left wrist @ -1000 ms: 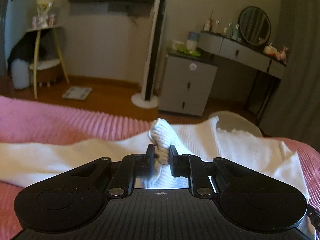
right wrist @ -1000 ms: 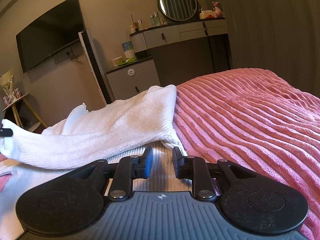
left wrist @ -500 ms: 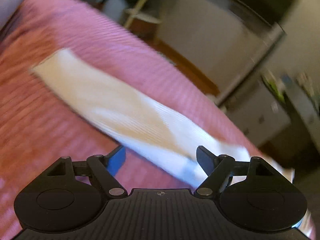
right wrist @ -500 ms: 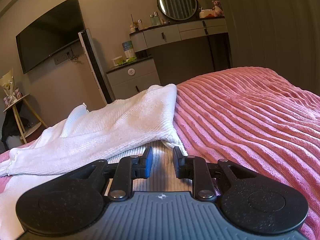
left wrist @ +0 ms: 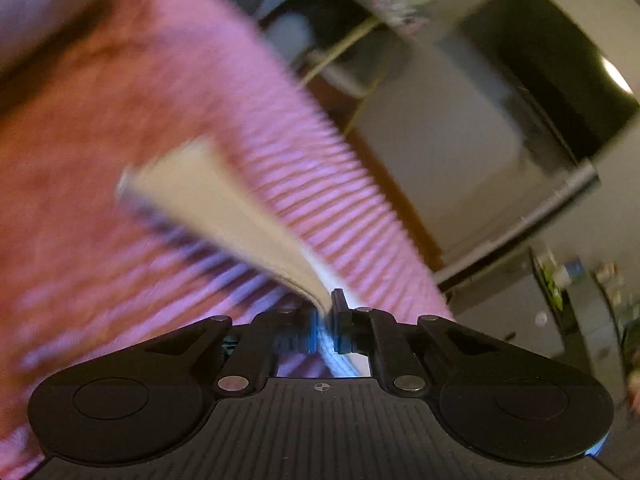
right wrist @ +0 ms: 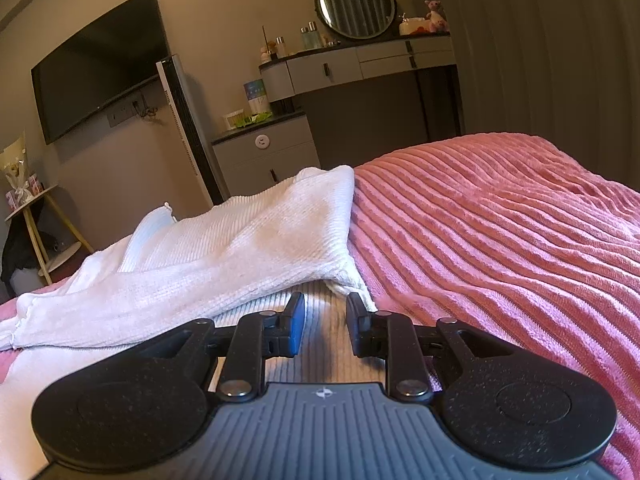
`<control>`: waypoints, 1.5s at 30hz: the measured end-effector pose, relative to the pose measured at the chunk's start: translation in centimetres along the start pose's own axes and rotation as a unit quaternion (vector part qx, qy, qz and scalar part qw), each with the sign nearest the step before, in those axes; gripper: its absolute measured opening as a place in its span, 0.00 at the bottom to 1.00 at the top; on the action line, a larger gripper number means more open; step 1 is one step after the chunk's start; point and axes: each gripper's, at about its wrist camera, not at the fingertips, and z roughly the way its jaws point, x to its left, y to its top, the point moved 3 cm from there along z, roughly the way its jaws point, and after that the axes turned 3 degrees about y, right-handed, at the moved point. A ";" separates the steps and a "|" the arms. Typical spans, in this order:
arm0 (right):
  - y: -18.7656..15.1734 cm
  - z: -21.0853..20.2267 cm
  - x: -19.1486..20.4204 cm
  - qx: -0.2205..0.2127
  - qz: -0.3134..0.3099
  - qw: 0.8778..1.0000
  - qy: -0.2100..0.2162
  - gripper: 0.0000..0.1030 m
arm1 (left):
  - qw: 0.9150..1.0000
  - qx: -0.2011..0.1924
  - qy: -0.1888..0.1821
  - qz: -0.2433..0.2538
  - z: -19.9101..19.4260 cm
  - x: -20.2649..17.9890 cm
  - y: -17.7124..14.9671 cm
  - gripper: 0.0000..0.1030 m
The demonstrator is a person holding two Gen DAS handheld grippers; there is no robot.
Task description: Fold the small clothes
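Observation:
A white ribbed knit garment [right wrist: 248, 240] lies on the pink ribbed bedspread [right wrist: 500, 240], one sleeve folded across it toward the left. My right gripper [right wrist: 325, 320] rests low over the garment's near part. Its jaws stand a little apart, with flat cloth showing in the gap and nothing pinched. In the blurred, tilted left wrist view my left gripper [left wrist: 326, 312] has its jaws closing tight on a white strip of the garment [left wrist: 208, 200]. The strip runs away up-left over the bedspread [left wrist: 328, 184].
Past the bed's far edge stand a grey drawer cabinet [right wrist: 268, 156], a tall white tower fan [right wrist: 184, 128] and a dressing table with a round mirror [right wrist: 360, 60]. A dark TV [right wrist: 100, 64] hangs on the wall. A wooden side table [right wrist: 32, 208] is at left.
My left gripper let go of the bunched cloth, opened wide, swung and rolled over the bed, then closed on a white strip. The released sleeve end dropped onto the bed. The right gripper kept still.

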 end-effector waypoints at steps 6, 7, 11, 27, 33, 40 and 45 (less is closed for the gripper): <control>0.1 -0.1 -0.2 -0.002 0.009 1.000 0.005 0.21 | 0.971 -0.042 -0.137 0.191 -7.5 -12.7 -3.3 0.08; 0.1 -0.2 -0.2 -0.002 0.009 1.000 0.005 0.21 | 0.960 -0.036 -0.171 0.220 -8.8 -15.3 -4.8 0.08; 0.2 -0.3 -0.3 -0.005 0.016 1.000 0.009 0.21 | 0.911 0.029 -0.270 0.309 -11.5 -23.6 -13.3 0.09; 1.4 -1.7 1.8 -0.025 -0.002 0.999 0.033 0.22 | 0.916 0.112 -0.095 0.373 -13.3 -10.7 -20.9 0.79; 1.2 -2.1 7.7 -0.008 -0.081 0.995 0.064 0.27 | 0.934 0.125 -0.076 0.325 -13.6 -5.4 -20.1 0.80; 1.7 1.0 17.6 0.035 -0.200 0.974 0.098 0.43 | 0.936 0.164 -0.105 0.294 -14.9 -5.0 -19.8 0.80; 0.6 6.6 21.6 0.082 -0.283 0.955 0.045 0.42 | 0.928 0.178 -0.098 0.314 -15.8 -4.4 -20.9 0.80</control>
